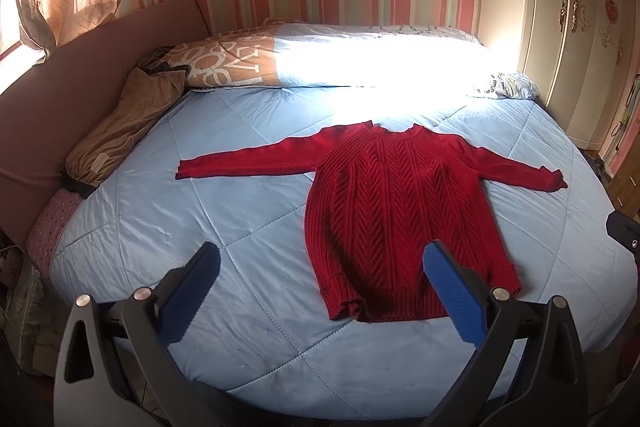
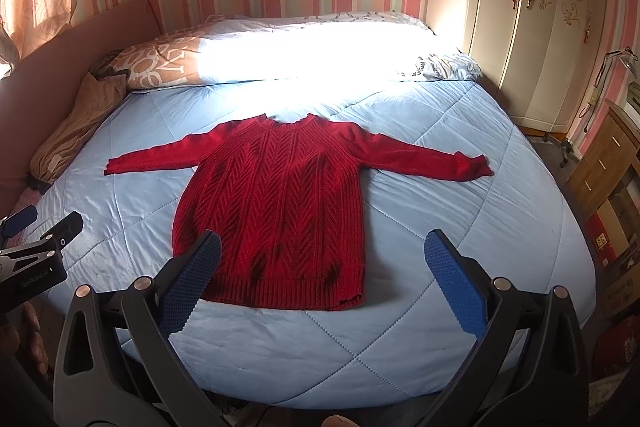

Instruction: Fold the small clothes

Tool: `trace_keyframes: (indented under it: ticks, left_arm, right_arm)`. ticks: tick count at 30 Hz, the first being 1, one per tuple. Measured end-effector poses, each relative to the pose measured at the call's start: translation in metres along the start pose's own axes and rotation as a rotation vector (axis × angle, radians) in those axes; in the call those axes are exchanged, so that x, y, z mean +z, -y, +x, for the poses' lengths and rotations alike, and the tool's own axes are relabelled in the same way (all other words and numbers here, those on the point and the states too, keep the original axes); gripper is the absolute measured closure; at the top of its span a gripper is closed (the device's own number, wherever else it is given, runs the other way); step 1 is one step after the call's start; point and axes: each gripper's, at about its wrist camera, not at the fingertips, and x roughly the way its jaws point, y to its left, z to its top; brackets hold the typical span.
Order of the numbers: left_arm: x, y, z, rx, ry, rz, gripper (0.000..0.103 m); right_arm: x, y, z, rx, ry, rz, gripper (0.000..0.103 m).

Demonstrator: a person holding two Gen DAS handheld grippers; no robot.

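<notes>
A red sweater (image 1: 400, 215) lies flat, sleeves spread, on the blue bed (image 1: 240, 307). Left gripper (image 1: 320, 287) and right gripper (image 2: 322, 279) hover near its hem, both spread wide and empty.

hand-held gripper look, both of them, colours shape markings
Both match: the left hand-held gripper and right hand-held gripper have black plastic arms with cut-out slots, silver round pivot pins, and two blue, finely textured pads. In the right wrist view, the left one's black body bears small white lettering, too small to read.
</notes>
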Motion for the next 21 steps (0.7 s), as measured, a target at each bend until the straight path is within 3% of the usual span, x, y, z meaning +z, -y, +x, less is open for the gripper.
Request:
trace_keyframes:
  ticks: [21]
  left_arm:
    - [-0.0003,0.001,0.0014,-0.001,-0.006,-0.004,0.001]
  right_arm:
    - [0.0021,0.003,0.0025,0.007,-0.007,-0.002,0.003]
